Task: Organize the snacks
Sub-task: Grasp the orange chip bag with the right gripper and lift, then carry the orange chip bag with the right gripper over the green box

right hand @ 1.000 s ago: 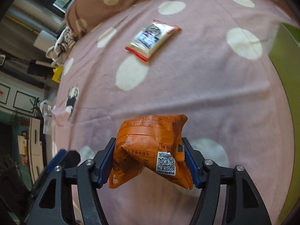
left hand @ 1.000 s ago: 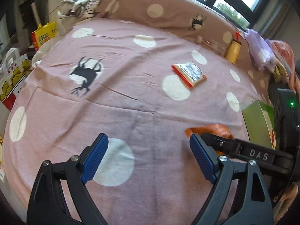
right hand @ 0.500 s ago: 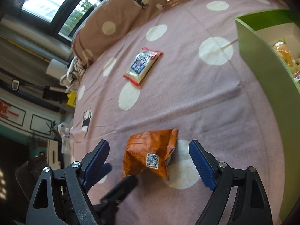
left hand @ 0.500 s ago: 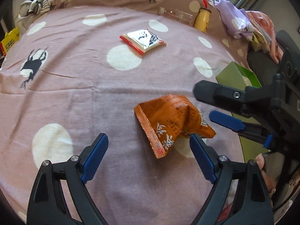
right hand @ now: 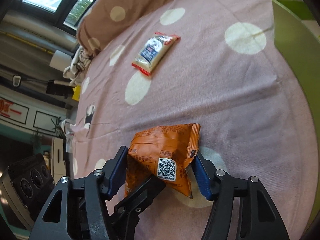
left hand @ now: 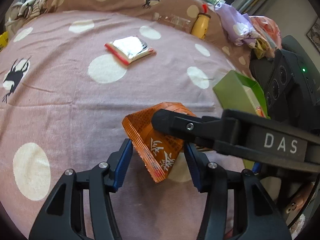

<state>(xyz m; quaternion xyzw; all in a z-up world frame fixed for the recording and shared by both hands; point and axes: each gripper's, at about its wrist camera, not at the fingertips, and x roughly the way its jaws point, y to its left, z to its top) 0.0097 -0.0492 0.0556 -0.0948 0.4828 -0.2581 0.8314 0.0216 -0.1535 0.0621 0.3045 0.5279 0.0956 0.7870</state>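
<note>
An orange snack packet (left hand: 144,124) (right hand: 160,150) sits low over the pink dotted bedspread (left hand: 60,92). My left gripper (left hand: 157,144) is closing, and both blue pad tips touch the packet's crimped end. My right gripper (right hand: 160,153) is closing too, with its pads pressed on the packet's two sides. One right finger (left hand: 180,124) crosses over the packet in the left wrist view. A left finger (right hand: 144,188) shows under the packet in the right wrist view. A white packet with red ends (left hand: 130,49) (right hand: 155,51) lies flat farther up the bed.
A green box (left hand: 236,92) (right hand: 290,46) stands open at the right, beside the packet. Along the brown pillow at the back lie a yellow bottle (left hand: 201,25), a clear bottle (left hand: 172,21) and a heap of purple cloth (left hand: 238,26).
One second ago the right gripper held the orange packet, then let it drop on the bed. The left gripper swung over to it, and both grippers have now closed on it.
</note>
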